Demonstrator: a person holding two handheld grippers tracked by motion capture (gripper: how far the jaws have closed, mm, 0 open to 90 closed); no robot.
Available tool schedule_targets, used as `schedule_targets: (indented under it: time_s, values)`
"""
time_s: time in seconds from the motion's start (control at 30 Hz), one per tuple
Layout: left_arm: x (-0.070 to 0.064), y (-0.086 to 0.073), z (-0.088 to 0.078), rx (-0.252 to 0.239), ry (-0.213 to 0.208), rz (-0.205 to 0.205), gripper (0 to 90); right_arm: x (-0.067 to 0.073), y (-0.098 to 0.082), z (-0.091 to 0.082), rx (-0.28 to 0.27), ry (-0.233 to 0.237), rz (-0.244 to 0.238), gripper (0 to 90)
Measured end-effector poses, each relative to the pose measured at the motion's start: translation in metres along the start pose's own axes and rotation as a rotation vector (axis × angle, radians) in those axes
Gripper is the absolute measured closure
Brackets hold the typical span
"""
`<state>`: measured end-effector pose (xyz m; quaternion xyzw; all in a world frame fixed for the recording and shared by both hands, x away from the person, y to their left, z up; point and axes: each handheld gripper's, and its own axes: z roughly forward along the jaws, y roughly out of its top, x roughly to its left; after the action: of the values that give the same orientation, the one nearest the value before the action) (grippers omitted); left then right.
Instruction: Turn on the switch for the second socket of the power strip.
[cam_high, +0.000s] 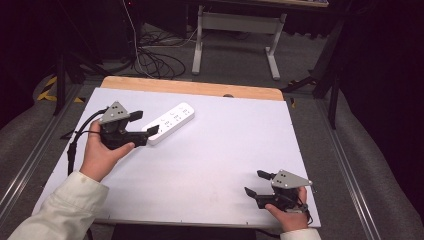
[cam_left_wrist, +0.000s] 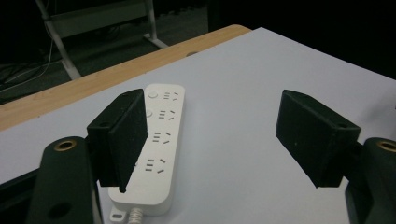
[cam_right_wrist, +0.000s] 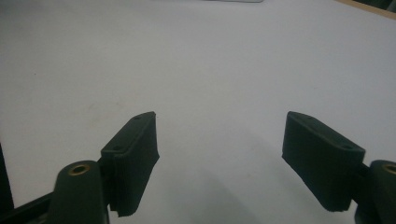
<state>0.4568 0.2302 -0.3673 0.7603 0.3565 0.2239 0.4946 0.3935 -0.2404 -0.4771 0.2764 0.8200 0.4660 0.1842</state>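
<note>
White table top (cam_high: 210, 165) — metal stand (cam_high: 235, 35), cables (cam_high: 155, 60) on floor behind.

White power strip (cam_high: 171, 122) on my tabletop (cam_high: 220, 150).
I see it flat, sockets up, lying diagonally at the far left.

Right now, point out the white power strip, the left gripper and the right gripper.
white power strip (cam_high: 171, 122), high view, middle of its socket face.
left gripper (cam_high: 145, 123), high view, midway between its open fingertips.
right gripper (cam_high: 256, 182), high view, midway between its open fingertips.
</note>
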Motion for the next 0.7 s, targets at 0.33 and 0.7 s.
schedule_targets:
  time_s: [0.33,0.7]
  values:
    - [-0.007,-0.029,-0.028,-0.006,-0.026,-0.027,21.4,0.000,0.000,0.000,-0.003,0.003,0.002,27.3]
    - [-0.017,-0.069,-0.039,0.017,-0.073,-0.024,20.4,0.000,0.000,0.000,-0.001,0.006,0.005,27.4]
